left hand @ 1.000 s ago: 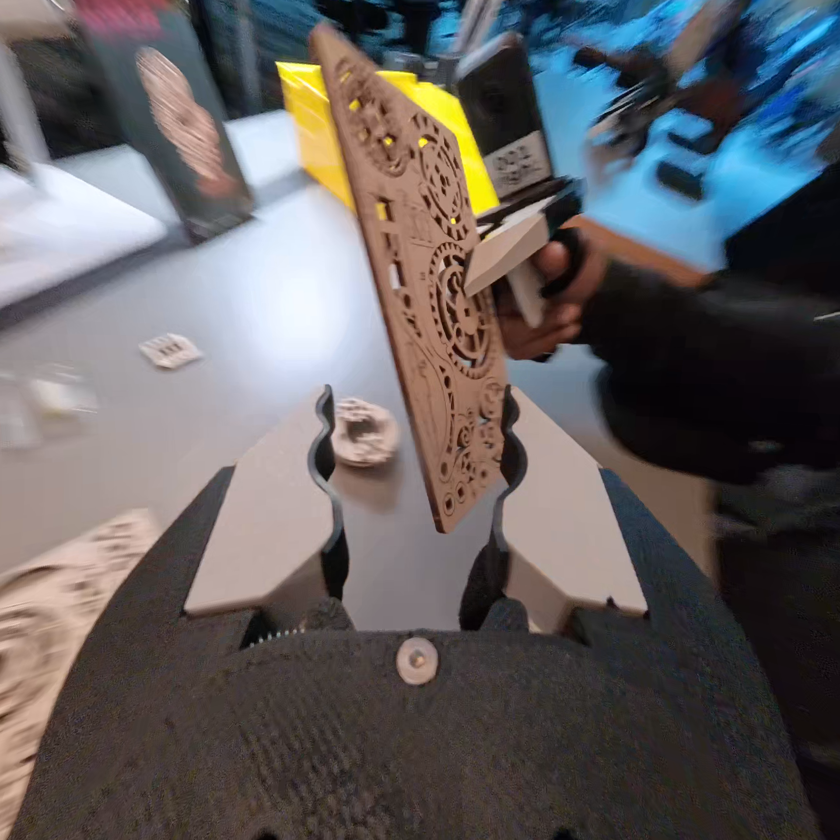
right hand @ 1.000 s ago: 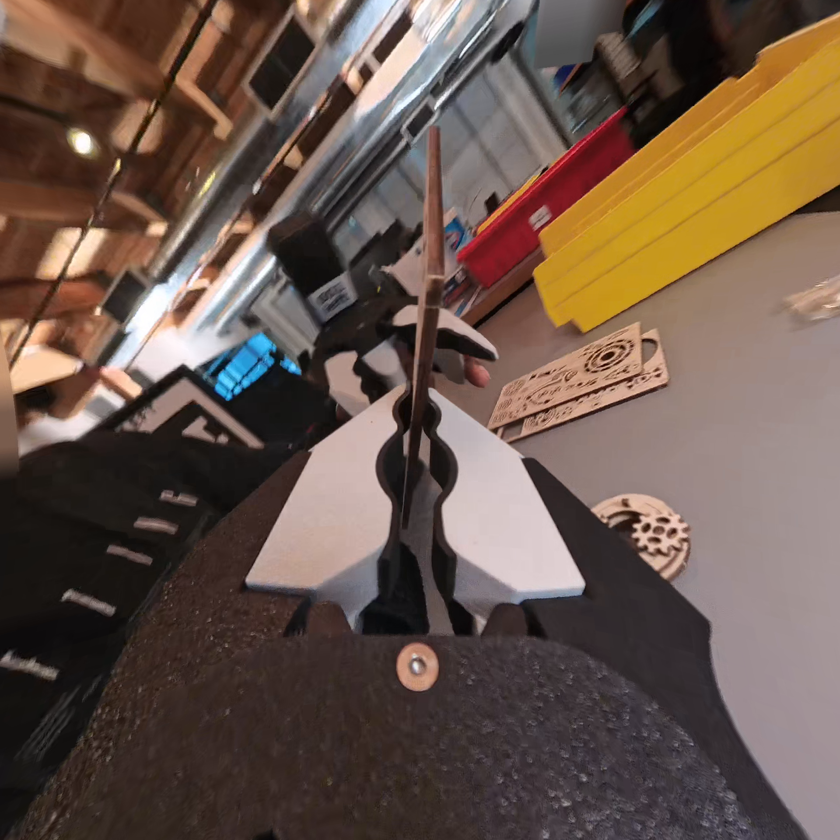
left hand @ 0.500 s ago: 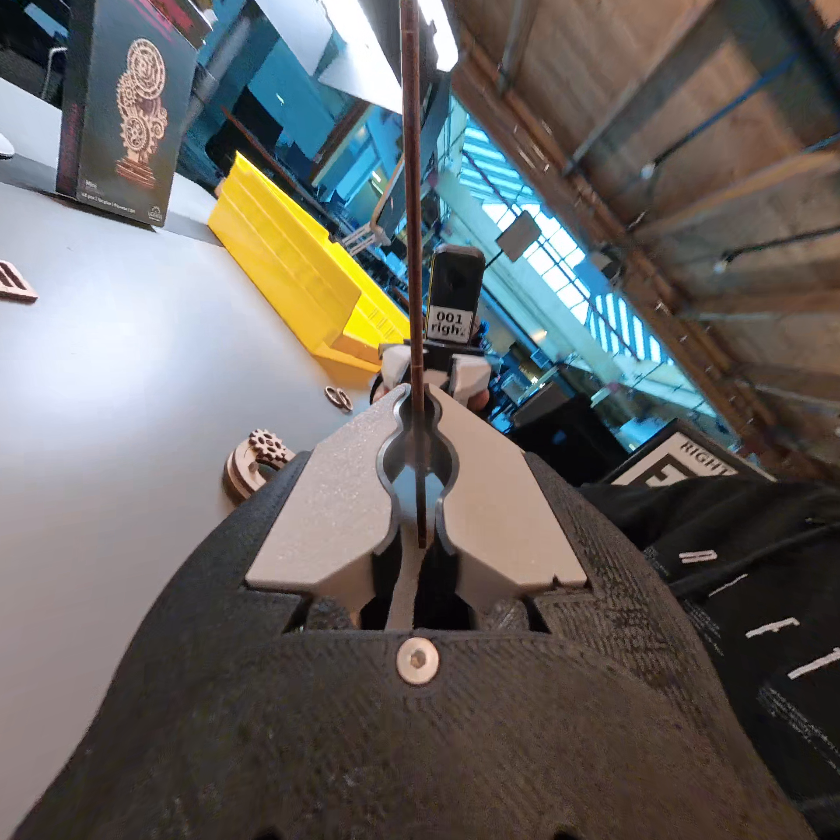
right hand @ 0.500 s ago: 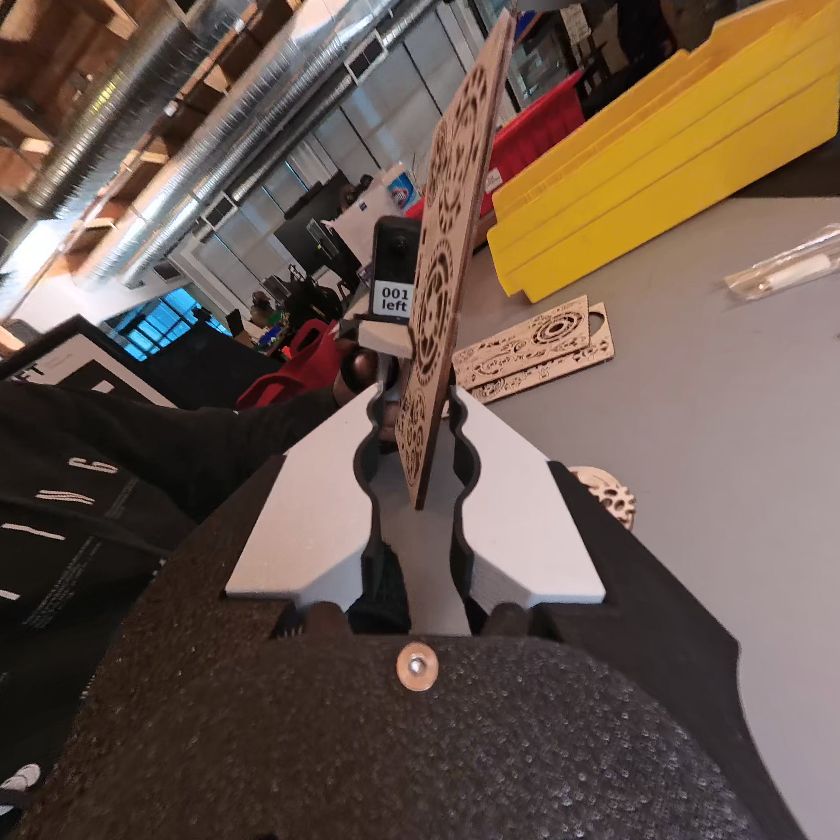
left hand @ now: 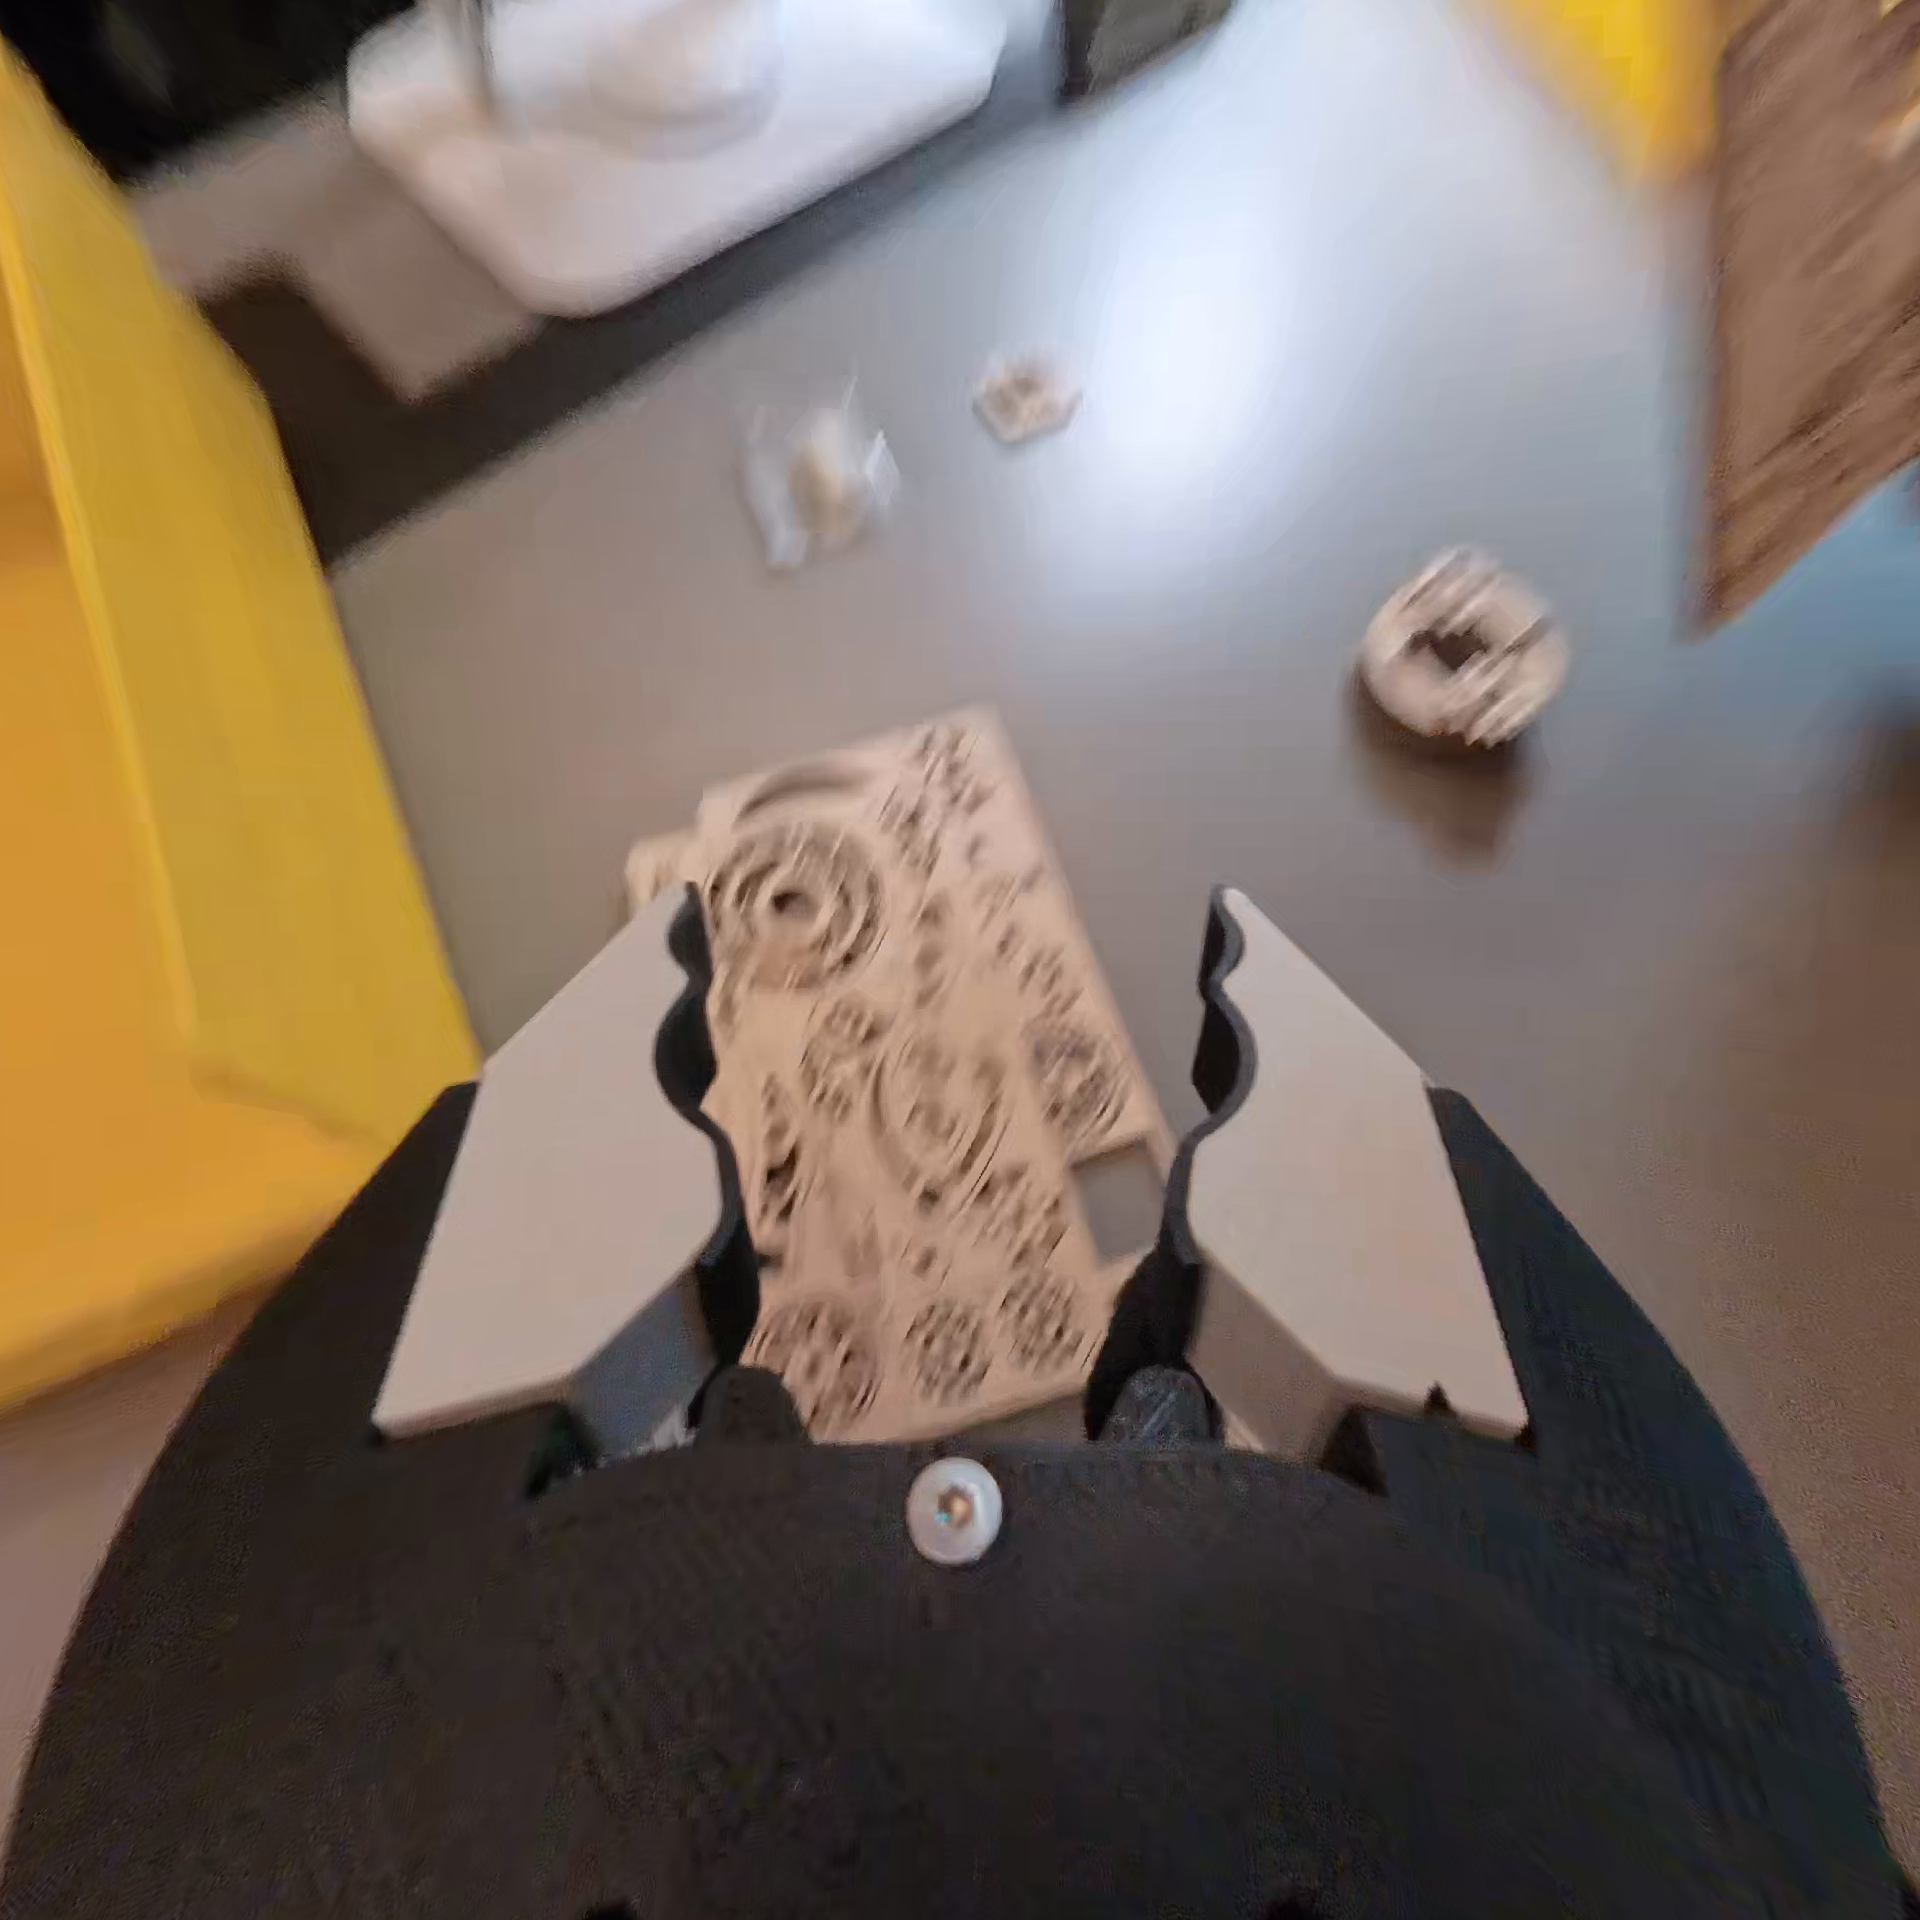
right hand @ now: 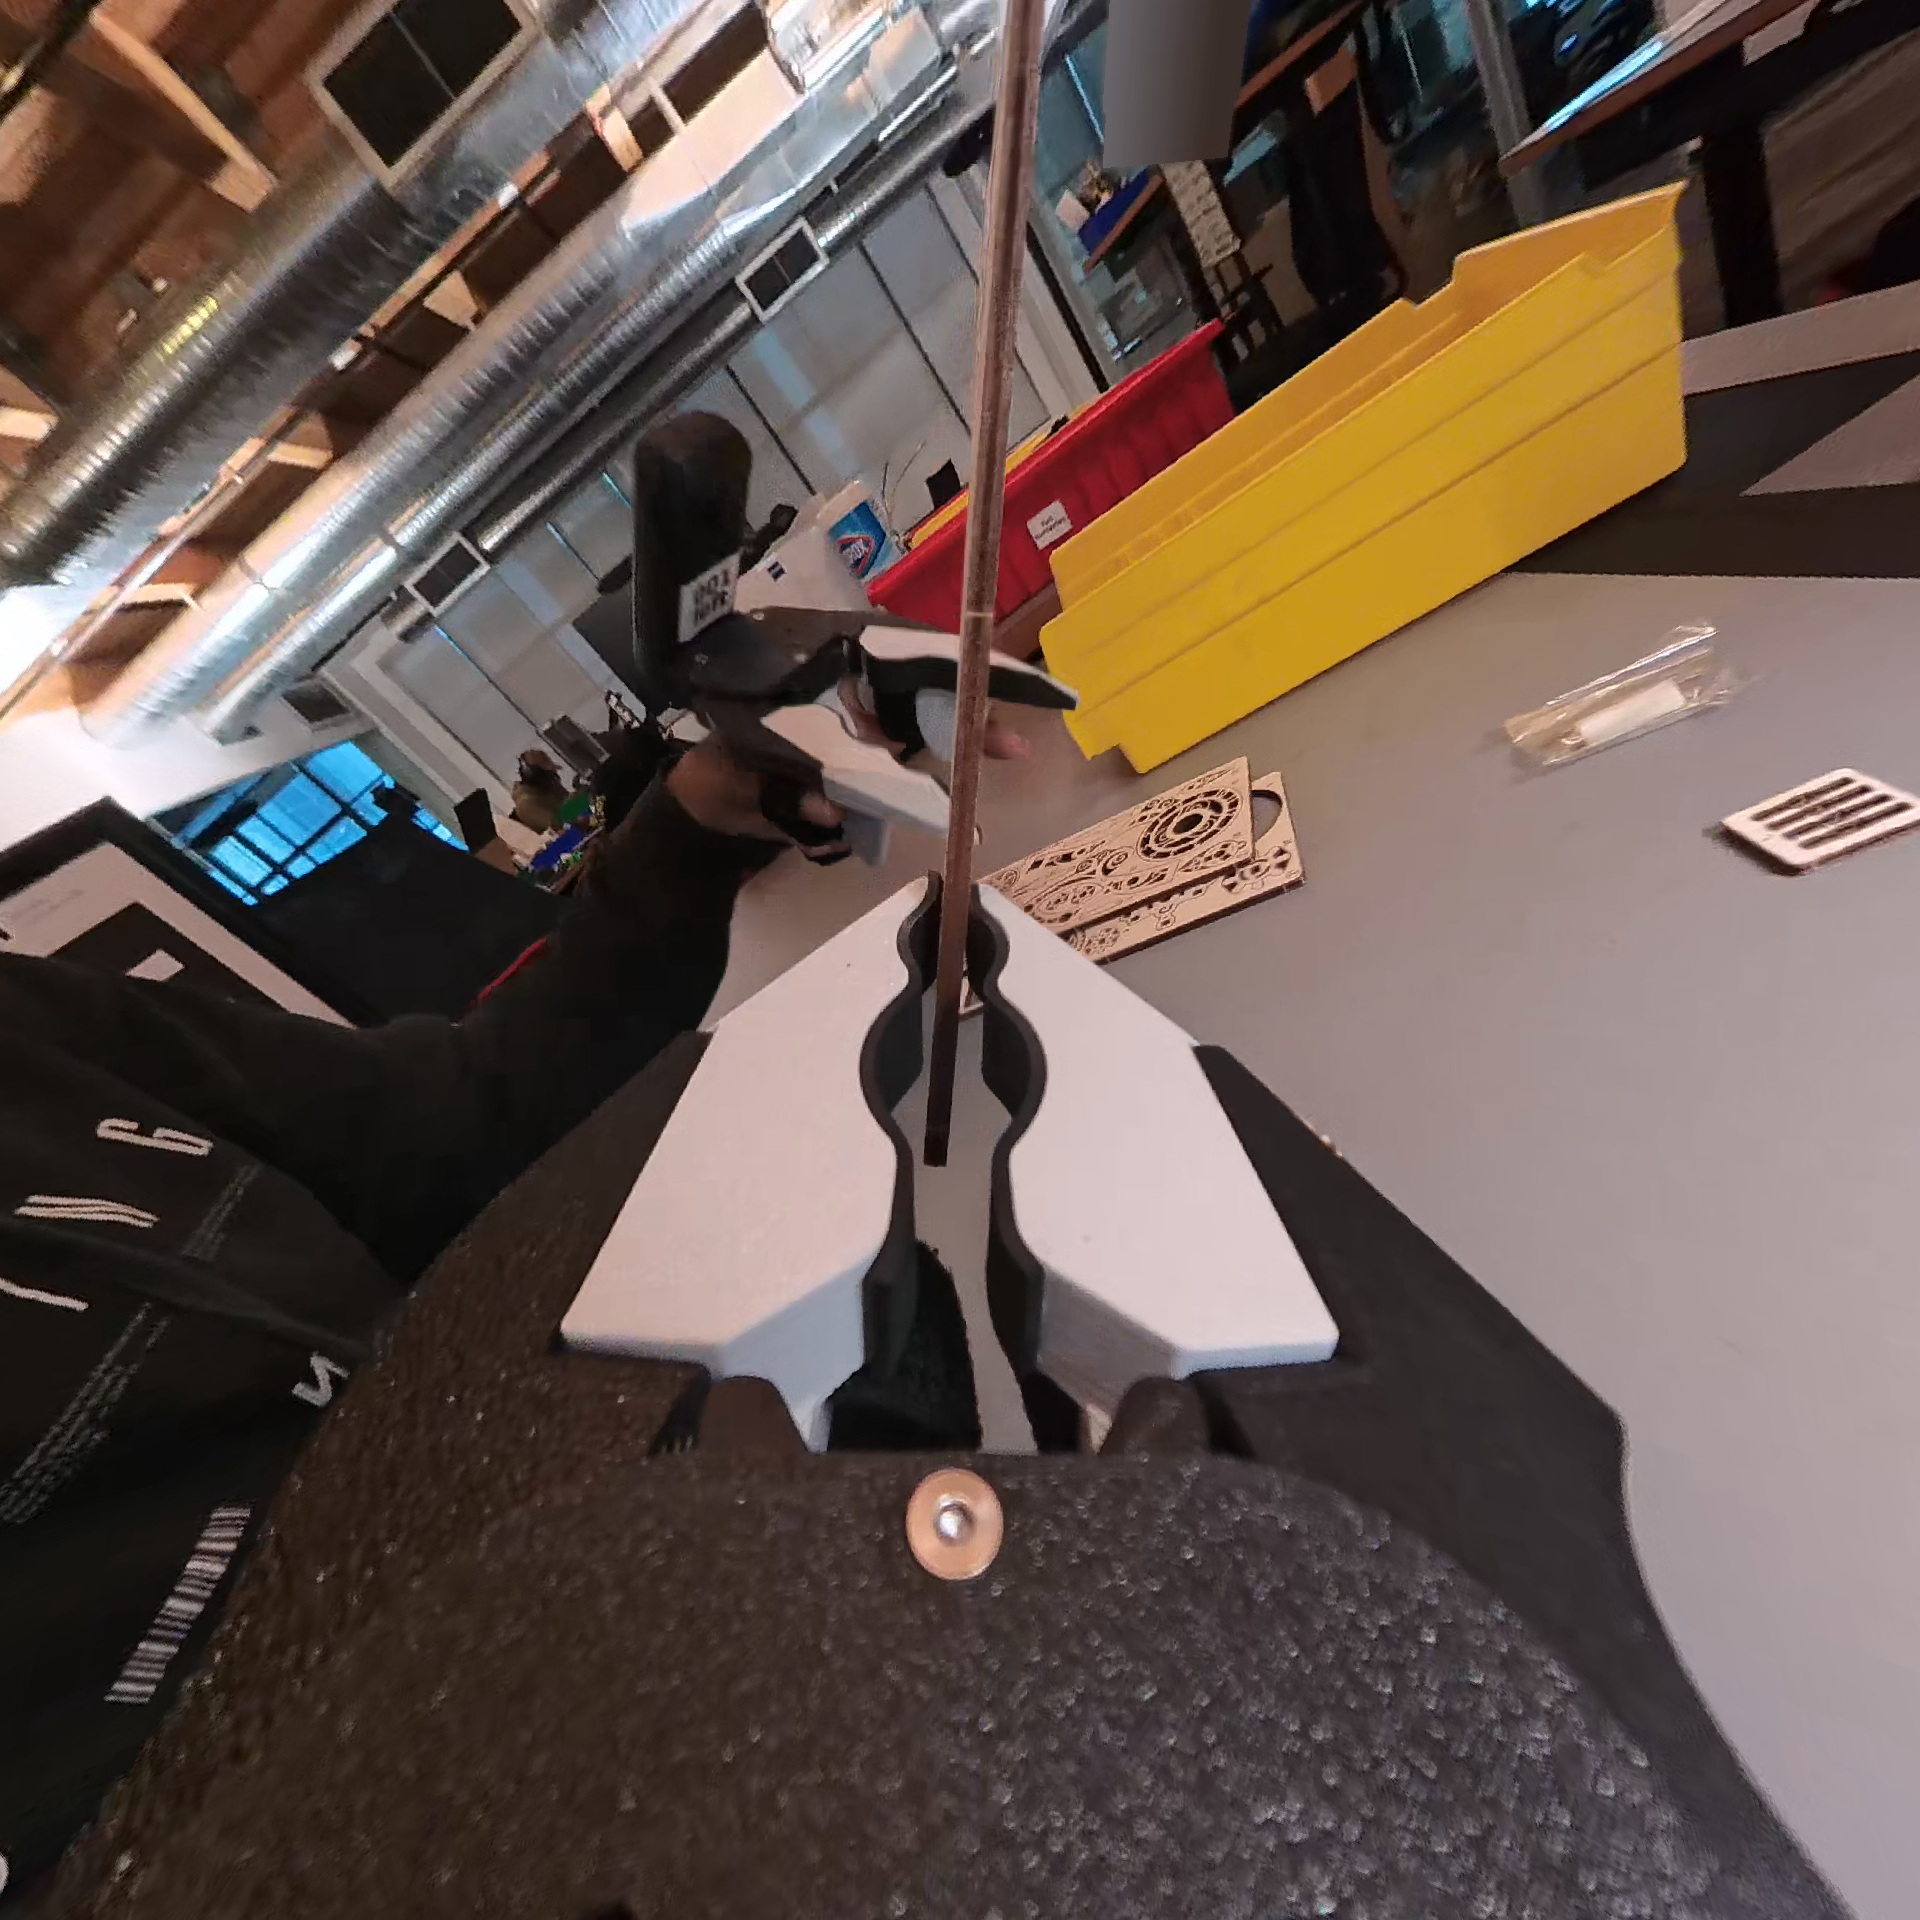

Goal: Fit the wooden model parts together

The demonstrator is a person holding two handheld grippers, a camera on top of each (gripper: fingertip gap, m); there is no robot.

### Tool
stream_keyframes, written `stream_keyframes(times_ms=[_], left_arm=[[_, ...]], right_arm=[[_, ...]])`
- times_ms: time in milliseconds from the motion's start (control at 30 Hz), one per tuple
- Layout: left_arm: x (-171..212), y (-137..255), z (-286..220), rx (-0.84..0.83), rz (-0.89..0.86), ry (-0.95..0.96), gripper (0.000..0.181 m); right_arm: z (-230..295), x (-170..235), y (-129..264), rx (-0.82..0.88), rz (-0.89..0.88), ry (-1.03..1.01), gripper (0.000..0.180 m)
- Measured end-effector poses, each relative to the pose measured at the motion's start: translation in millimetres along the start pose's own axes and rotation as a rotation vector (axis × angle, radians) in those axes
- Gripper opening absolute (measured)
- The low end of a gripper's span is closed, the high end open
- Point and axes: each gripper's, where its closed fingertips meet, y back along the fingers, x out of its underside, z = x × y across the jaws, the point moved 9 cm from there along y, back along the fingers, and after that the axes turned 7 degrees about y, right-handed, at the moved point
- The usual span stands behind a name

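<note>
My right gripper (right hand: 954,906) is shut on a thin laser-cut wooden sheet (right hand: 982,540), which stands upright and shows edge-on. The same sheet shows blurred at the top right of the left wrist view (left hand: 1818,312). My left gripper (left hand: 951,914) is open and empty, pointing down over stacked flat wooden sheets (left hand: 935,1091) on the grey table. It also shows in the right wrist view (right hand: 997,748), jaws apart, behind the held sheet and above those sheets (right hand: 1164,862). A round wooden gear assembly (left hand: 1465,665) lies on the table to the right.
Yellow bins (right hand: 1351,499) stand at the table's far side, one close on the left of the left wrist view (left hand: 156,831). A small plastic bag (right hand: 1621,707) and a slotted wooden piece (right hand: 1818,821) lie on the grey table (right hand: 1558,1091). A person's dark sleeve (right hand: 416,1091) is at left. The slotted wooden piece (right hand: 1818,821) sits 20 cm or so from the ends of my right fingers. The left camera catches it too, in the left wrist view (left hand: 1032,382).
The left gripper let go of the upright sheet, opened and swung down over the flat sheets. The right gripper closed on the sheet and holds it alone.
</note>
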Motion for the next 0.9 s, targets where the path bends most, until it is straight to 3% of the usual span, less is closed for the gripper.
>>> stream_keyframes(times_ms=[100, 200, 467, 567, 900], left_arm=[[32, -13, 18, -0.101, 0.258, 0.039, 0.115], [48, -25, 20, -0.103, 0.337, 0.092, 0.127], [45, -41, 8, -0.162, 0.339, 0.140, 0.118], [42, -42, 7, -0.187, 0.290, 0.172, 0.096], [31, -53, 37, -0.357, 0.175, 0.287, 0.096]], right_arm=[[-1, -1, 1, -0.003, -0.011, -0.009, 0.001], [1, 0, -1, -0.007, 0.000, 0.000, 0.001], [2, -2, 0, -0.003, -0.009, 0.001, 0.001], [1, -2, 1, 0.003, -0.011, 0.000, 0.001], [1, -3, 2, 0.007, -0.019, 0.000, 0.001]])
